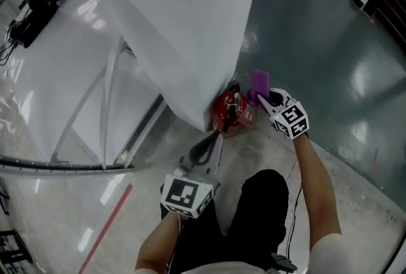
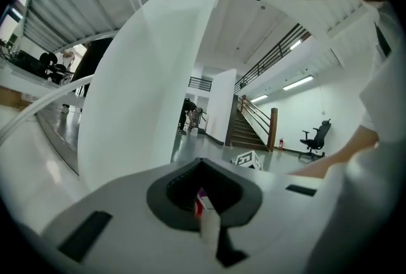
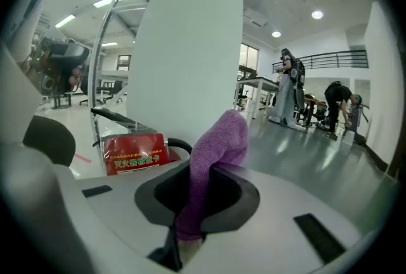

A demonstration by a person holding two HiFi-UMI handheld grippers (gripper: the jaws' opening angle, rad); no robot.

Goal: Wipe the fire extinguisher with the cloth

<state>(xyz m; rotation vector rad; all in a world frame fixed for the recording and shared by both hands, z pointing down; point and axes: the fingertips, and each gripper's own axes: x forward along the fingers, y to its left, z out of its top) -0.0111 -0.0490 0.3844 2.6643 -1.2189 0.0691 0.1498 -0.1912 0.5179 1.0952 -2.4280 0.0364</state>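
The red fire extinguisher (image 1: 229, 113) stands on the floor at the foot of a big white panel. My right gripper (image 1: 260, 99) hovers just right of it, shut on a purple cloth (image 1: 260, 83) that sticks up out of the jaws. In the right gripper view the cloth (image 3: 212, 158) rises from my right gripper (image 3: 189, 228), and the extinguisher's red tag (image 3: 134, 153) and black handle (image 3: 117, 117) sit just ahead to the left. My left gripper (image 1: 219, 133) is shut, its tip at the extinguisher's near side. In the left gripper view only a red and white sliver shows at my left gripper (image 2: 204, 206).
The white panel (image 1: 184, 32) leans over the extinguisher on its left and far side. A red line (image 1: 108, 228) runs on the pale floor at lower left; glossy grey floor (image 1: 330, 57) spreads right. Stairs (image 2: 250, 130) and an office chair (image 2: 317, 136) stand far off.
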